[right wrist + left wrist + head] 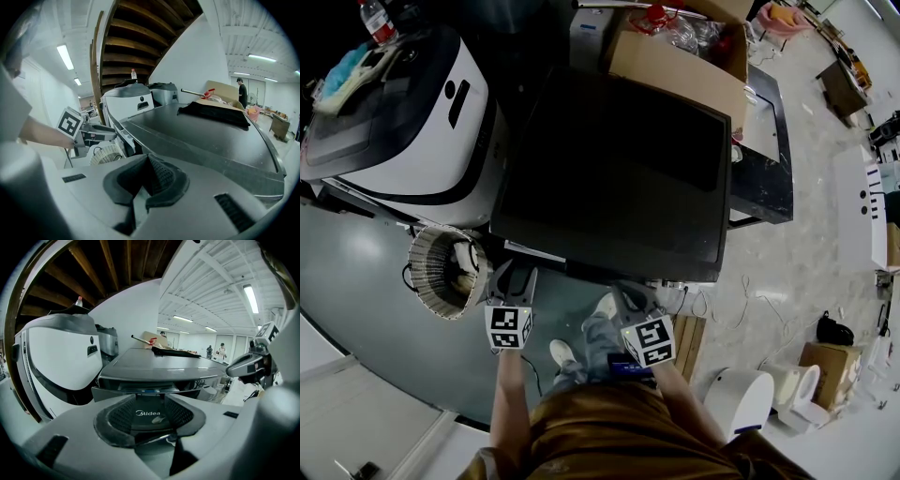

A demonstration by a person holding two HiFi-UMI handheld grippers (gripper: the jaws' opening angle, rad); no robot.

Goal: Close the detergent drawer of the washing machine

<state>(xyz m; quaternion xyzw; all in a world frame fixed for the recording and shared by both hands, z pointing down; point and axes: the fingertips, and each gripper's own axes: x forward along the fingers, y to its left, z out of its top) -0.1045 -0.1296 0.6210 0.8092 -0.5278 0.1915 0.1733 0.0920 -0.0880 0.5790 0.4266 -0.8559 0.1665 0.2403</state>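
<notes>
The dark grey washing machine (619, 169) fills the middle of the head view, seen from above. At its front left corner the detergent drawer (534, 251) sticks out a little. In the left gripper view the drawer (150, 391) shows an open slot with something blue inside, above a front panel marked Midea. My left gripper (511, 274) is right in front of it, open (151, 417), with the Midea panel showing in the gap between the pads. Whether the pads touch the panel I cannot tell. My right gripper (630, 295) hangs at the machine's front edge, shut and empty (147, 176).
A white appliance (412, 112) stands left of the washer, with a round coiled drum (441, 272) on the floor before it. A cardboard box (675, 56) sits at the washer's back. White rolls and a carton (769, 394) lie to the right. The person's shoes (562, 352) are under the grippers.
</notes>
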